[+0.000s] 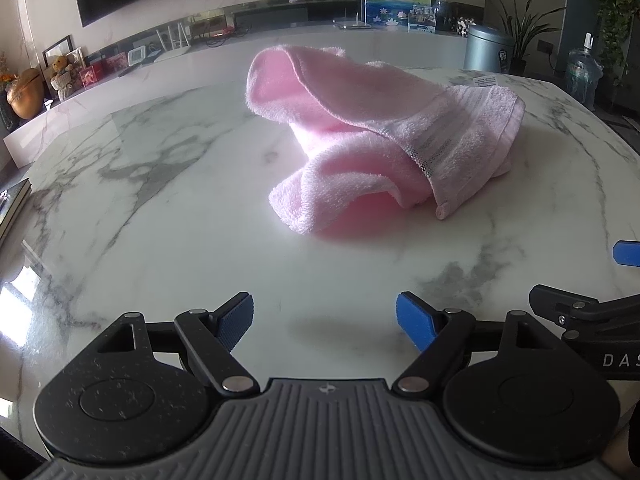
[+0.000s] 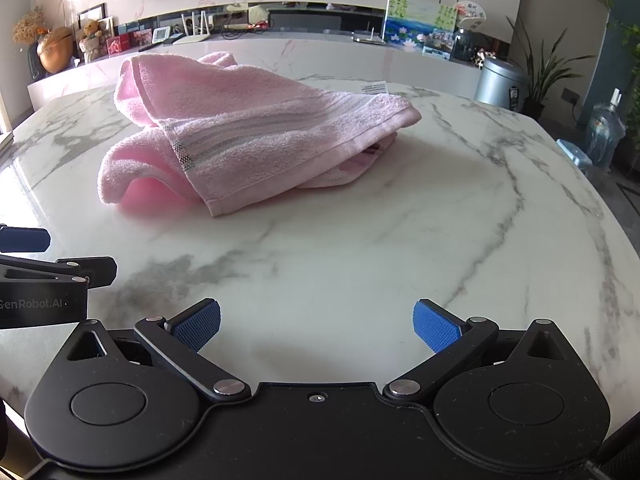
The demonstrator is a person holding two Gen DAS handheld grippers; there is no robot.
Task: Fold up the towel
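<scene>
Marble table point(image 1: 160, 200) bears a crumpled pink towel point(image 1: 376, 136); both claws gape wide, empty.

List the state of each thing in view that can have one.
Pink towel: crumpled in a loose heap on the marble table, not folded, untouched.
Left claw: open, empty, short of the towel.
Right claw: open, empty, short of the towel.
Grey canister: upright, lid on.
</scene>
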